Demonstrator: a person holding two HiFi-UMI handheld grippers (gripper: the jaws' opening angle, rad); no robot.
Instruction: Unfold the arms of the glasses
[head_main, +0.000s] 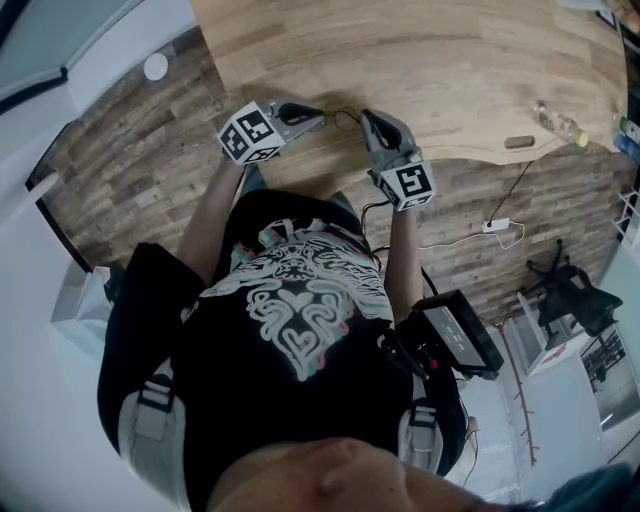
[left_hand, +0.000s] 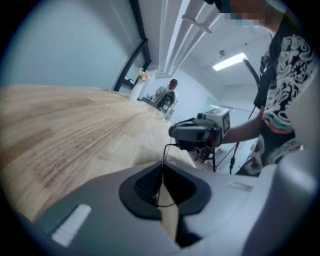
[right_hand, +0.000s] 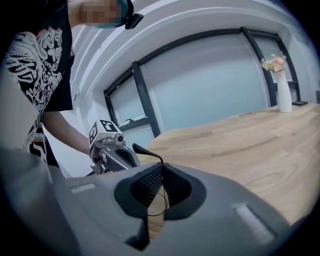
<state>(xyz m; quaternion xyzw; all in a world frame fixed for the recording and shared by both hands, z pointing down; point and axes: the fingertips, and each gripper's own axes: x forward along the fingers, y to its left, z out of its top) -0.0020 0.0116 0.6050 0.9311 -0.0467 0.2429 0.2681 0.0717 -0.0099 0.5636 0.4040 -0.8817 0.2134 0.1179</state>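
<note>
Thin black wire-framed glasses (head_main: 346, 117) hang between my two grippers above the near edge of the wooden table (head_main: 440, 60). My left gripper (head_main: 316, 113) is shut on a thin wire part of the frame (left_hand: 164, 165), which runs on towards the right gripper (left_hand: 197, 132). My right gripper (head_main: 367, 119) is also shut on the frame. In its own view a dark-tipped arm (right_hand: 144, 149) sticks up and left out of the jaws, and a thin wire loop (right_hand: 161, 201) shows in the gap. The left gripper (right_hand: 112, 150) is close behind it.
A clear bottle (head_main: 560, 124) and a small brown object (head_main: 520, 142) lie at the table's right end. A white vase with flowers (right_hand: 283, 89) stands at the far end. On the floor are a power strip (head_main: 496, 226) with cable and a black chair (head_main: 572, 288).
</note>
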